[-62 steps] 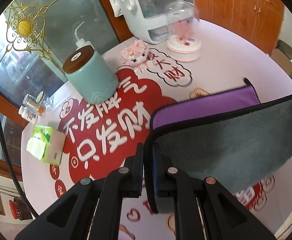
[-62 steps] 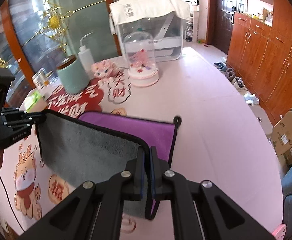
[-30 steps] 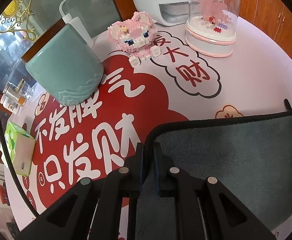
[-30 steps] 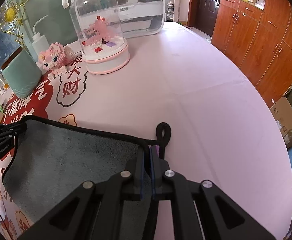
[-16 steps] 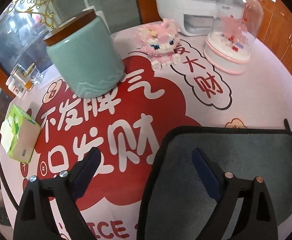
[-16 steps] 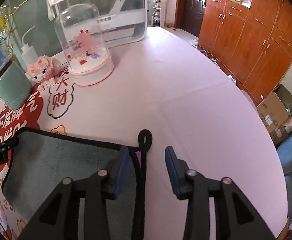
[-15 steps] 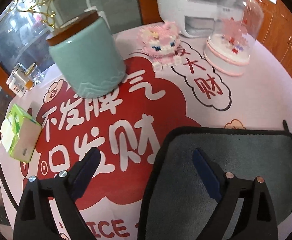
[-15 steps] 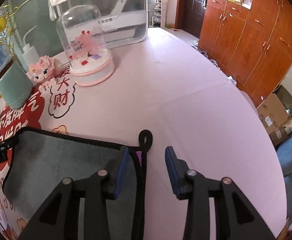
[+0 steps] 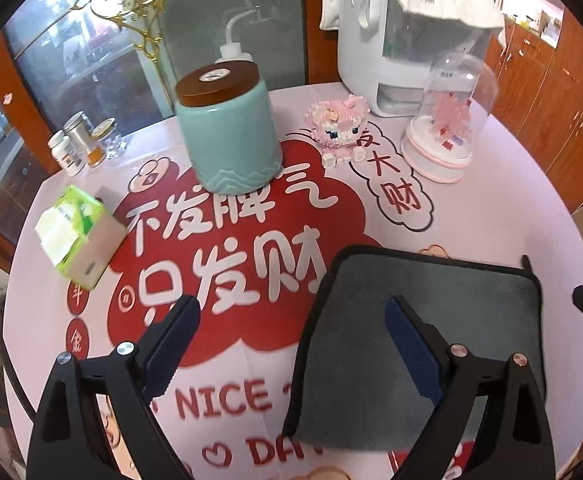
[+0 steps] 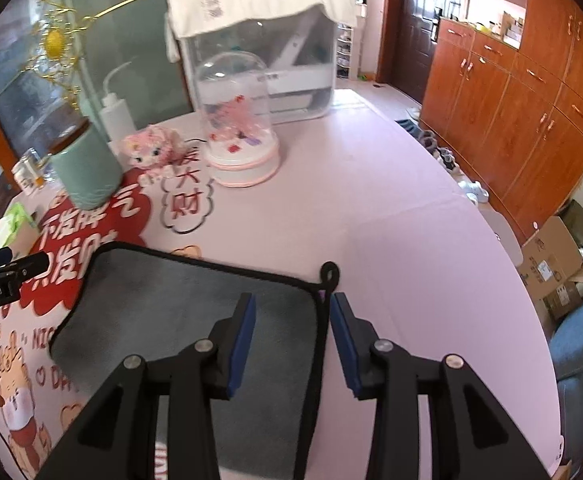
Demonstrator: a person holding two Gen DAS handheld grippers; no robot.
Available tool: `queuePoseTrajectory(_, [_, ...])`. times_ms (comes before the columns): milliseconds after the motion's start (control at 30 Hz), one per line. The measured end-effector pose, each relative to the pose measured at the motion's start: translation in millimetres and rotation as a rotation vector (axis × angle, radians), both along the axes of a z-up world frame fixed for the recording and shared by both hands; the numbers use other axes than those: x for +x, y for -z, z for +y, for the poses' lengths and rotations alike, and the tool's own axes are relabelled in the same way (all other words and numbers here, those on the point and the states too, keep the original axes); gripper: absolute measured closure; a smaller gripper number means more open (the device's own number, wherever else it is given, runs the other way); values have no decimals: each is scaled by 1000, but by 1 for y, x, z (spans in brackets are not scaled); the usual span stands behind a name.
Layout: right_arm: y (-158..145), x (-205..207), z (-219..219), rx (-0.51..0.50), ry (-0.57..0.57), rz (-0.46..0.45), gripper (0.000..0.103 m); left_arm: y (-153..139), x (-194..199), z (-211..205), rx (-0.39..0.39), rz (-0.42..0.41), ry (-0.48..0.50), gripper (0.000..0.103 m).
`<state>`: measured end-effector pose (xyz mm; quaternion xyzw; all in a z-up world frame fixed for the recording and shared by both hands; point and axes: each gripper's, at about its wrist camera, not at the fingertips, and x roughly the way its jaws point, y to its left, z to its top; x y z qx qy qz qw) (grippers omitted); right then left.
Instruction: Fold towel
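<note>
Both tools, left [image 9: 291, 326] and right [image 10: 292, 322], gape released above the flat-folded towel [image 10: 163, 300], loop corner pointing away.

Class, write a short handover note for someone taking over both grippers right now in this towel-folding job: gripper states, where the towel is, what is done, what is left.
Left gripper: open, holding nothing, straddling the towel's left edge.
Right gripper: open, holding nothing, astride the towel's right edge near the hanging loop.
Towel: flat on the table, grey side up, a sliver of purple showing at the loop corner.
Done: one fold appears laid down and let go.
Left: probably another fold, then tidy the edges.
</note>
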<state>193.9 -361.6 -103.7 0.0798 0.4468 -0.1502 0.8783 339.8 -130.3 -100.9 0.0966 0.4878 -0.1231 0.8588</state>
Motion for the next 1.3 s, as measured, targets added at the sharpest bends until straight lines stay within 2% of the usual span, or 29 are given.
queuePoseTrajectory(100, [-9, -11, 11, 1, -25, -16, 58, -14, -18, 11, -19, -8, -17, 1])
queuePoseTrajectory(200, [-17, -22, 22, 3, -51, -29, 57, -29, -40, 26, -54, -18, -38, 1])
queuePoseTrajectory(333, [-27, -37, 37, 1, -86, -36, 57, -42, -65, 39, -52, -44, -59, 1])
queuePoseTrajectory(900, [-53, -105, 102, -6, -266, -46, 56, -74, -184, 102, -108, -38, -173, 1])
queuePoseTrajectory(1000, [-57, -117, 109, -12, -268, -27, 56, -75, -203, 110, -89, -34, -194, 1])
queuePoseTrajectory(1300, [-67, -150, 120, 52, -265, -22, 56, -89, -250, 135, -82, -59, -262, 1])
